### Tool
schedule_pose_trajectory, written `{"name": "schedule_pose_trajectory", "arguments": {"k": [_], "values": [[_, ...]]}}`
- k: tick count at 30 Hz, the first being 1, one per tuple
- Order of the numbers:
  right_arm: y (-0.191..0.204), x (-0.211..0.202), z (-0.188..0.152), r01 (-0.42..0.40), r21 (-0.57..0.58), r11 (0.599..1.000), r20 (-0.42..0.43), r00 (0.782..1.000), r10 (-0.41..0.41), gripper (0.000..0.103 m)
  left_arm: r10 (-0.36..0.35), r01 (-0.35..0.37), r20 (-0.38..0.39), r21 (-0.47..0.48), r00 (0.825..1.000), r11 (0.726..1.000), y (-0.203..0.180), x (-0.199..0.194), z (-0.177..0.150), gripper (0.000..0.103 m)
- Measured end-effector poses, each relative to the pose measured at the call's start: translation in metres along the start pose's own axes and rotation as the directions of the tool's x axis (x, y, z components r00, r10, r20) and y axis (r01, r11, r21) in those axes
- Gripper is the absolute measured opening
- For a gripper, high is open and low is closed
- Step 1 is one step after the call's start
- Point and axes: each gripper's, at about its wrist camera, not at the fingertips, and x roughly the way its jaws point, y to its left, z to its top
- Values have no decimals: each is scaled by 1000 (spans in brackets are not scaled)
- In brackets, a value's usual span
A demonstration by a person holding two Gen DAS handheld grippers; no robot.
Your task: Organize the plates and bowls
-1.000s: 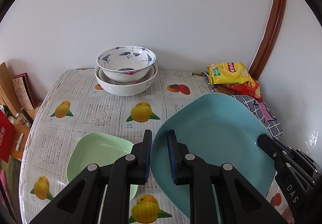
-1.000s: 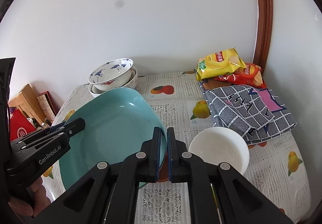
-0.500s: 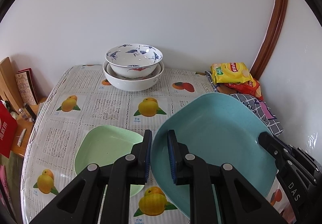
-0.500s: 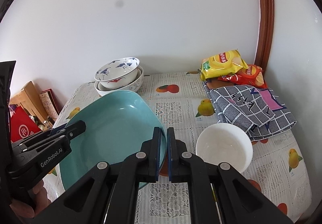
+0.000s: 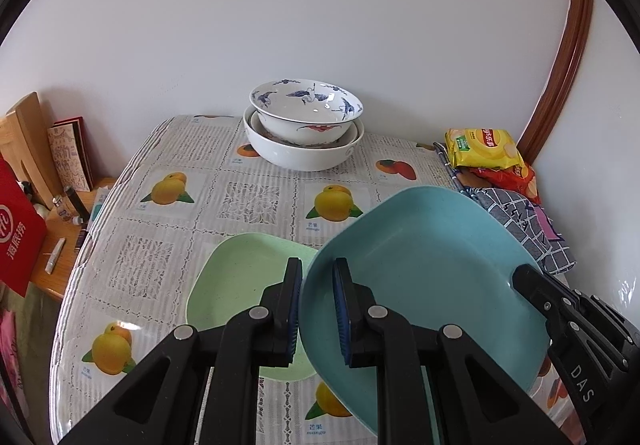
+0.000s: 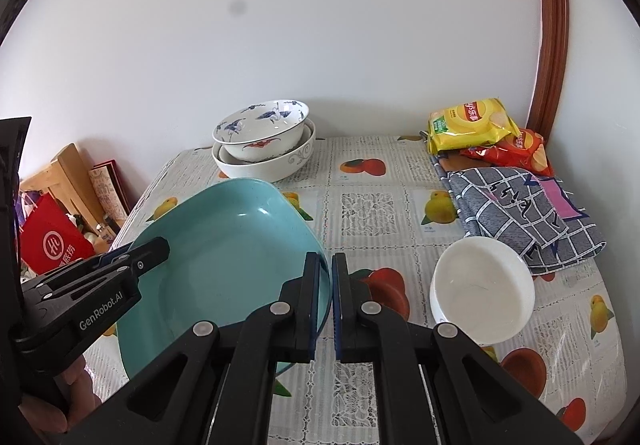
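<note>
Far left, off the bench: red bag [image 5: 18, 229], wooden board and booklets — clutter, no part of the job.
Green plate [image 5: 240, 285]: flat on the bench [image 5: 160, 269], left of centre, partly hidden behind the left tongs.
Left tongs [image 5: 316, 309]: closed on the left rim of the teal plate [image 5: 424, 277]; rim sits between the blue pads.
Teal plate: held off the bench, tilted, its left edge overlapping the green plate from above in the left view.
Right tongs [image 6: 325, 301]: clamped on the plate's right rim, a thin edge showing between the pads.
Stacked bowls [image 5: 304, 125]: blue-patterned bowl nested in a larger white one at the back by the wall — this part looks done.
Small white bowl [image 6: 484, 297]: alone on the bench, right side, near the checked cloth [image 6: 520, 213]; judged not yet sorted.
Progress: roughly midway — the teal plate probably goes onto the green one, then the small bowl joins the stack.
Hard to tell: gap between teal plate and green plate; the teal plate's near edge is cut off behind the tongs; whether any third bowl sits in the stack.
</note>
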Motion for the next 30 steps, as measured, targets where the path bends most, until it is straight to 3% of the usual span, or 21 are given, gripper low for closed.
{"name": "schedule_pose_trajectory", "arguments": {"k": [19, 30], "values": [[51, 42, -25, -67, -64, 996, -91, 994, 61, 6, 53, -61, -74, -115, 996, 992, 65, 22, -31, 15], [64, 69, -37, -85, -71, 994, -146, 987, 74, 6, 80, -97, -126, -142, 989, 985, 84, 40, -45, 15]]}}
